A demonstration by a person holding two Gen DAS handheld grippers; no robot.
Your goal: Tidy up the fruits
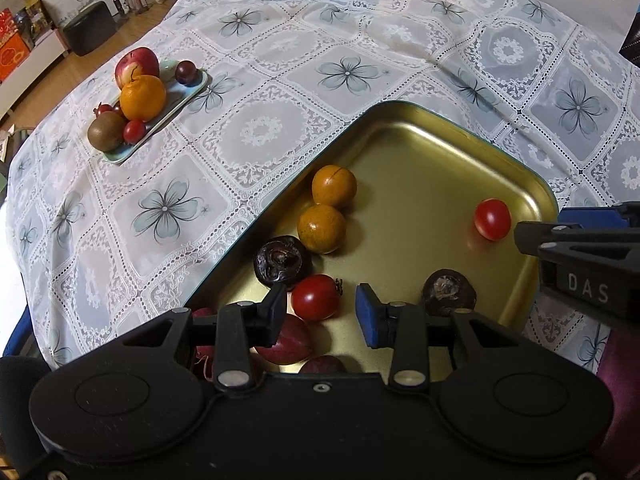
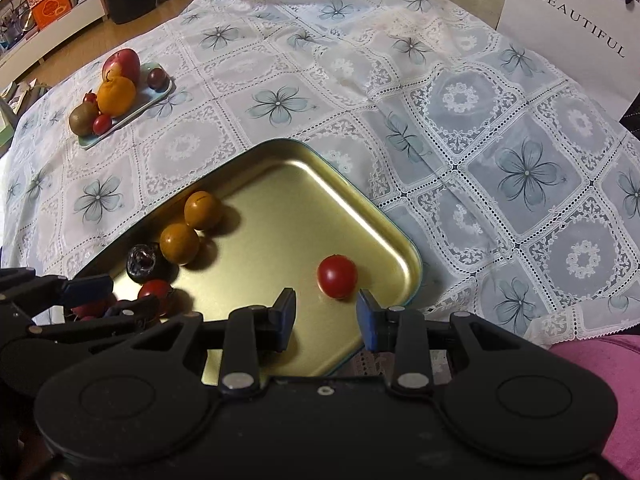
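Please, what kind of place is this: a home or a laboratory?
Most likely a home living room: a table under a lace floral tablecloth, a paper shopping bag beside it, and a low white cabinet on wooden flooring behind.

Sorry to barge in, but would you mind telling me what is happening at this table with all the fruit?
A person is sorting fruit with a handheld gripper in each hand. Both hang open and empty over the gold tray: the left gripper near a cherry tomato, the right gripper just short of another cherry tomato. The tray also holds two orange-brown round fruits and some dark ones. Across the tablecloth, a pale green plate already carries an apple, an orange, a kiwi and smaller fruit.
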